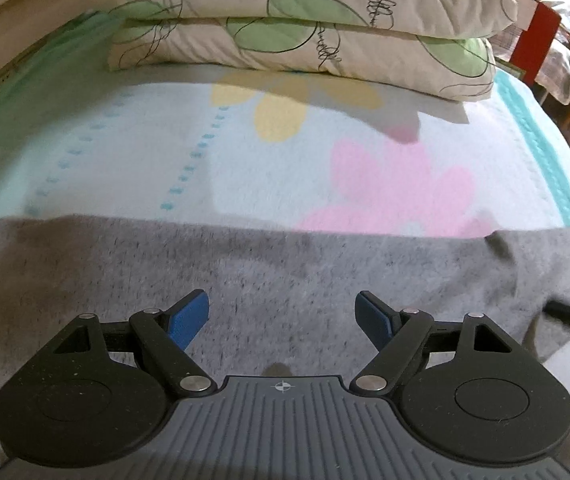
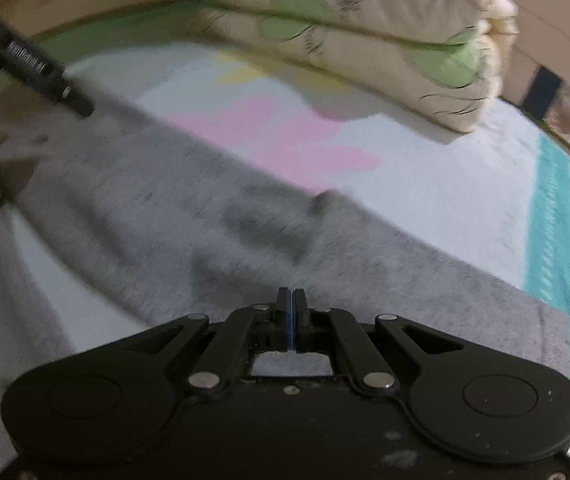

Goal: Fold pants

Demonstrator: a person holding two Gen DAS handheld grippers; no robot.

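Grey fleece pants point(image 1: 285, 272) lie flat across the bed and fill the lower half of the left wrist view. My left gripper point(image 1: 283, 316) is open just above them, blue pads point(image 1: 189, 320) wide apart and empty. In the right wrist view the pants point(image 2: 205, 216) run from left to right. My right gripper point(image 2: 291, 300) is shut with its pads together over the grey cloth; no cloth shows between them. A black part of the left gripper point(image 2: 33, 64) shows at the upper left.
The bed has a pale blanket point(image 1: 245, 168) with pink and yellow flowers and a teal border point(image 2: 549, 220). Two stacked flowered pillows point(image 1: 305, 24) lie at the far side. A red chair back point(image 1: 535, 46) and clutter stand beyond the right edge.
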